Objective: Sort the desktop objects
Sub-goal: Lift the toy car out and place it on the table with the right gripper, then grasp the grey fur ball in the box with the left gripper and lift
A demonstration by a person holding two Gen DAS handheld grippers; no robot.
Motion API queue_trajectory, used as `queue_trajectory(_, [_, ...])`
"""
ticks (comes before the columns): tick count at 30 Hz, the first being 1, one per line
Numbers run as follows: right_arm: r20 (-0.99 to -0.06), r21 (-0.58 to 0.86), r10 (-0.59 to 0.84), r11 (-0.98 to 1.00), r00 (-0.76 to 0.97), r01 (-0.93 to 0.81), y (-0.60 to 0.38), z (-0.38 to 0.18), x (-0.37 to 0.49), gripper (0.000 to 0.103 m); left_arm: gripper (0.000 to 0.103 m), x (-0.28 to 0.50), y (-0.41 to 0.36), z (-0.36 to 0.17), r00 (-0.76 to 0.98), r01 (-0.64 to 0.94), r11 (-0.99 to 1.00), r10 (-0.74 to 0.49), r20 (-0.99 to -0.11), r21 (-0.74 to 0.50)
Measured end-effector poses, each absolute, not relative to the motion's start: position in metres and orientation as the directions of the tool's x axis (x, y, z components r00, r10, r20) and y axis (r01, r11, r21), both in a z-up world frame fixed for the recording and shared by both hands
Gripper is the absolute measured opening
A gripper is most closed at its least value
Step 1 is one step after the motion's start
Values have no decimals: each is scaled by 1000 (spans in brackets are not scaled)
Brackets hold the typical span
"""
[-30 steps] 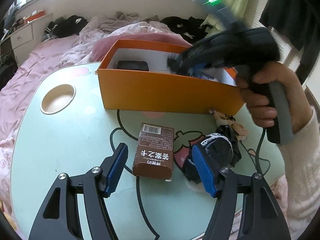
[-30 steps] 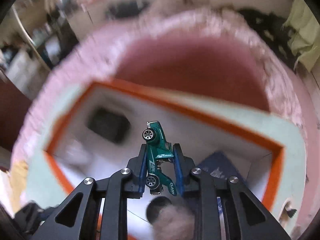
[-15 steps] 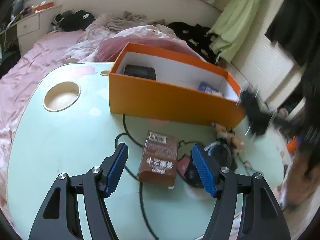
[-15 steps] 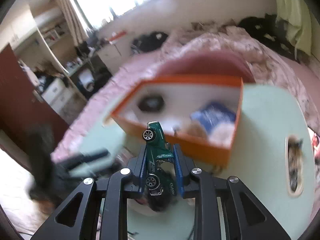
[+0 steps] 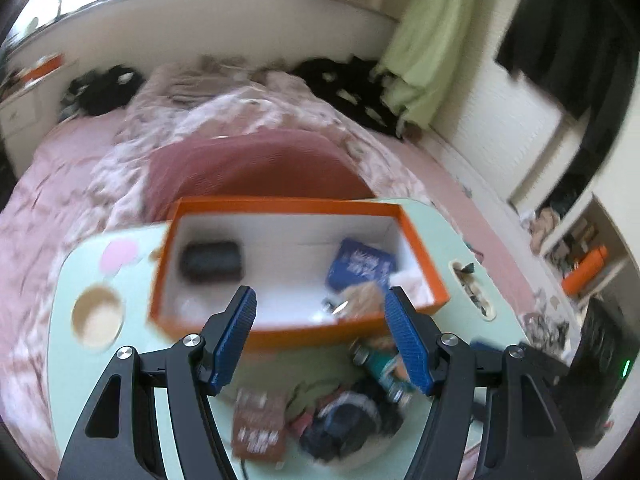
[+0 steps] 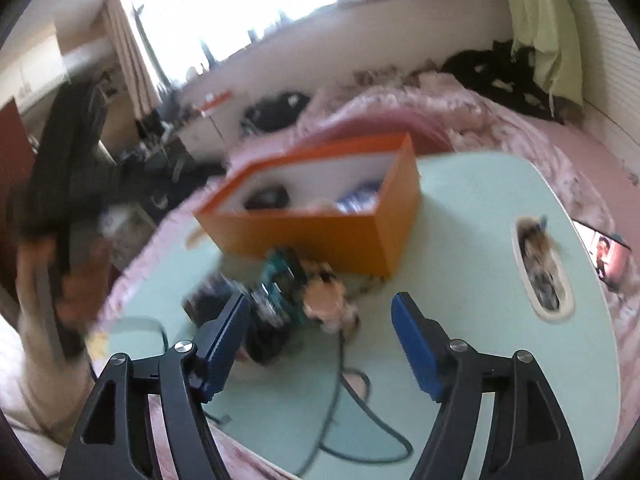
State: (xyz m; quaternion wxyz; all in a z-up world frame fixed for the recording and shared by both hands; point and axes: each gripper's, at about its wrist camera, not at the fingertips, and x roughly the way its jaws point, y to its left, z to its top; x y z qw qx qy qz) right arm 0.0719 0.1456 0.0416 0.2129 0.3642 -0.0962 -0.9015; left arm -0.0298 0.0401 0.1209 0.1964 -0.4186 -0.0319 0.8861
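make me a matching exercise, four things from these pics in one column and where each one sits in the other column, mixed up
Things:
1. dark blue packet
2. green toy car
3. brown printed carton
4. black rounded case

Places:
A. on the table in front of the orange cardboard box, near its right end in the left wrist view
B. inside the box, left part in the left wrist view
C. inside the box, right part in the left wrist view
D. on the pale green table, nearest the left gripper's camera

Pairs: 1-C, 2-A, 3-D, 4-B

Both tools [image 5: 322, 322] [image 6: 320, 320] agape, empty
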Motion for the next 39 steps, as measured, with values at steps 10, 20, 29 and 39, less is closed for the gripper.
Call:
queue_trajectory(10, [-625,394,-469,-880,-624,266,156,14,75,73,62,-103,104,45,-173,-327,-883,406,-897,-337])
queue_trajectory(20, [-624,407,-473,-876,-622,259,158,9,69,74,25,-91,75,50,-208,-315,-839,517,-831,-443])
queue_trajectory(29, [-621,394,-465,-881,-631,262,159,7,70,74,25,-30,34,112,-356,-404,-805,576,-736,-435])
queue_trajectory(39, [-612,393,-456,-884,-646,251,160,10,68,75,50,27,1,54,-349,-361,-825,551,-758,-434])
